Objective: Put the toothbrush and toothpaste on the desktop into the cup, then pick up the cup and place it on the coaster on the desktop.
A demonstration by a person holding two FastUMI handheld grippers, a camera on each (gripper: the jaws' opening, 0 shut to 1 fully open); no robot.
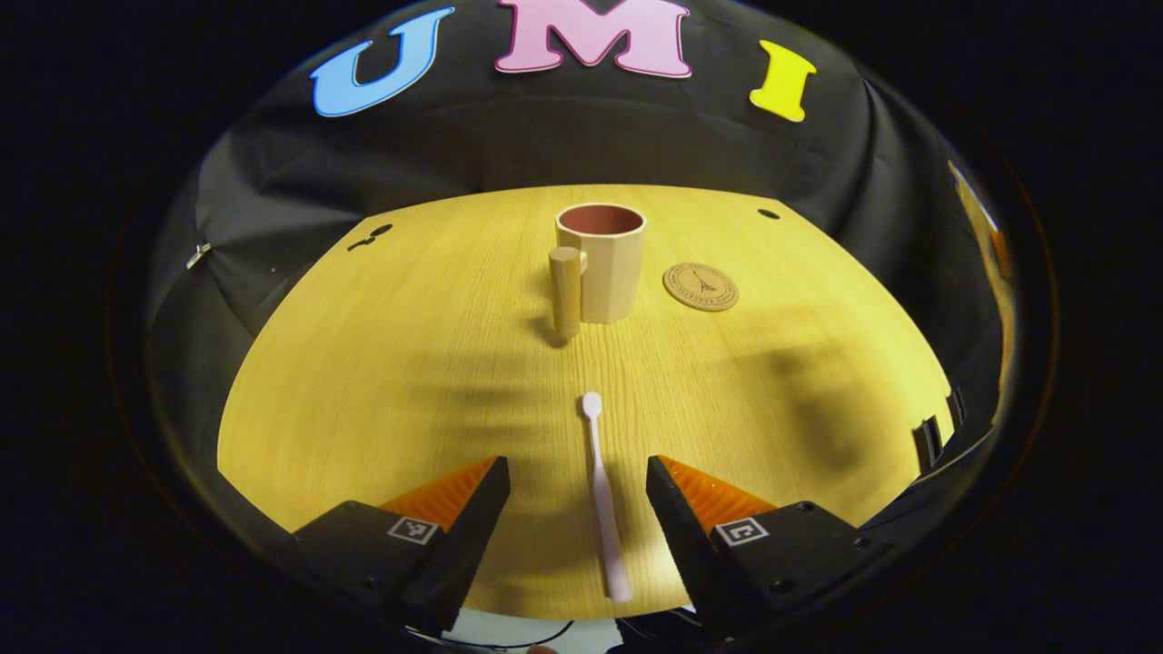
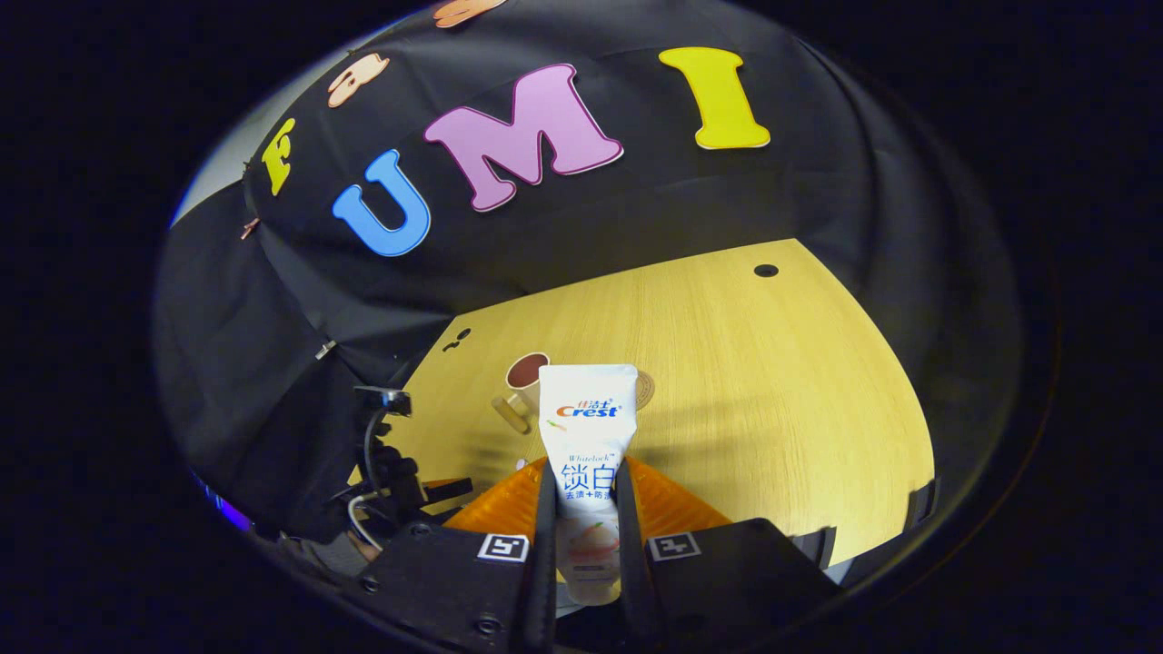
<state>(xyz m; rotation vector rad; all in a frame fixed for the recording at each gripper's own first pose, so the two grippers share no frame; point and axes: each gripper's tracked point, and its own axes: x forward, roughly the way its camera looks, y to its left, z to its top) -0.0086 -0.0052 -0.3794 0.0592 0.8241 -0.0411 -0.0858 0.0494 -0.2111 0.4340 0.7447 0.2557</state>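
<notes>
A pale toothbrush [image 1: 603,495] lies flat on the wooden desktop [image 1: 382,381], head pointing away. My left gripper [image 1: 577,477] hangs open above it, one finger on each side of the handle, not touching it. Farther back stands a beige cup [image 1: 607,262] with a thick handle on its left, and a round brown coaster [image 1: 700,286] lies just right of it. In the right gripper view, my right gripper [image 2: 584,495] is shut on a white toothpaste tube [image 2: 586,436], held upright above the table. Beyond the tube I see the cup [image 2: 524,374] and the coaster's edge [image 2: 645,389].
The desktop's near edge runs just below the toothbrush handle. Small dark holes [image 1: 769,214] mark the table's far corners. In the right gripper view, the other gripper with its cable [image 2: 391,477] sits low at the left.
</notes>
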